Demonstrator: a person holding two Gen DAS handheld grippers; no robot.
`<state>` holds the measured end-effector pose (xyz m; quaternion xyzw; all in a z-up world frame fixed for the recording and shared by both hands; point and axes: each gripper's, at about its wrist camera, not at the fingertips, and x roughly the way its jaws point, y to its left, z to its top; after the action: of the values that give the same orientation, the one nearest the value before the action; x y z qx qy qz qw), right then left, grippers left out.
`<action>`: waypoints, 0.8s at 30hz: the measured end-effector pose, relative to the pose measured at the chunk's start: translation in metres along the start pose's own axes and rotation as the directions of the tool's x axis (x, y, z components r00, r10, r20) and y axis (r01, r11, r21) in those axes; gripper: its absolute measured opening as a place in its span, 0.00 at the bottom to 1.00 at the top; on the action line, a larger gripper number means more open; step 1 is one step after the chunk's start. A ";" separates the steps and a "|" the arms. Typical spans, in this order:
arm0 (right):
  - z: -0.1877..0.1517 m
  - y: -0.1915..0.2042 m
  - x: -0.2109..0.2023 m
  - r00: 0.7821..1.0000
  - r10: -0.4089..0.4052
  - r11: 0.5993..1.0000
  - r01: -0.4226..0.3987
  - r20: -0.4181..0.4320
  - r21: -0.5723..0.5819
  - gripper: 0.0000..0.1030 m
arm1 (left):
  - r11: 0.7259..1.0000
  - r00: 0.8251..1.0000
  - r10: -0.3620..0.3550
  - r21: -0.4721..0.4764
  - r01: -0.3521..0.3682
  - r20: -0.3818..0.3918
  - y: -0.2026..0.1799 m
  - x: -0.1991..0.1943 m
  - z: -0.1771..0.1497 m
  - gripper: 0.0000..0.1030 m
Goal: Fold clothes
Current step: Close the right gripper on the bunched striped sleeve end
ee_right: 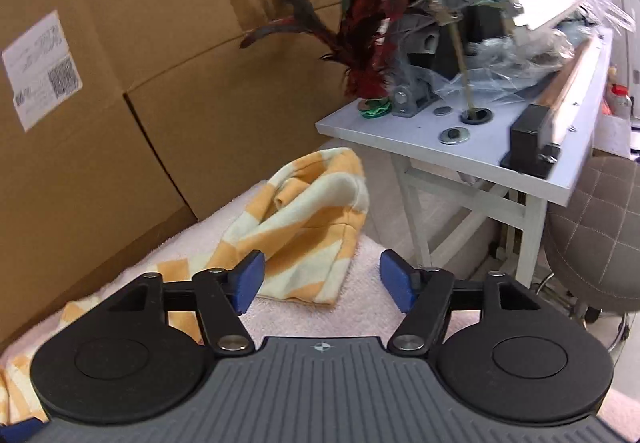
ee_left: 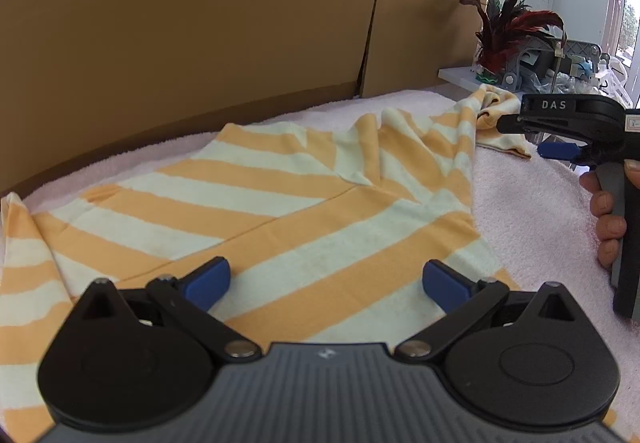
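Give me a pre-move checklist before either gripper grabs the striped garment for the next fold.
1. Right gripper open and empty: ok, its blue pads stand apart with nothing pinched.
2. Left gripper open and empty: ok, it hovers over the striped garment with its pads apart.
3. Sleeve within the right gripper's line: ok, it lies bunched just ahead of the pads.
4. Garment body flat: not ok, wrinkles run toward the sleeve.
5. Garment fully on the pink towel: cannot tell, its near edge is hidden by the left gripper.
6. Space on the far side: not ok, the cardboard boxes stand close behind the towel.
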<state>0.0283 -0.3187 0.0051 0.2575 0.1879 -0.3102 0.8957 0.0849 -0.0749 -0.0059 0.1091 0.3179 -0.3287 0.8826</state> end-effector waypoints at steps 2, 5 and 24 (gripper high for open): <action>0.000 0.002 0.003 1.000 0.000 1.000 0.000 -0.002 0.001 0.65 | 1.000 1.000 0.001 0.001 -0.001 -0.001 0.000 0.000 0.000 0.99; -0.001 -0.005 0.002 1.000 -0.012 0.999 0.012 -0.006 0.044 0.19 | 1.000 1.000 0.002 0.002 -0.002 -0.001 -0.001 -0.001 0.000 0.99; -0.011 -0.054 -0.042 0.968 0.031 0.937 -0.115 0.251 0.329 0.05 | 0.997 0.998 -0.060 -0.039 0.061 0.024 0.005 -0.003 0.000 0.99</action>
<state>-0.0395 -0.3296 -0.0017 0.3757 0.0111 -0.3332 0.8647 0.0865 -0.0692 -0.0041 0.0780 0.3175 -0.3499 0.8779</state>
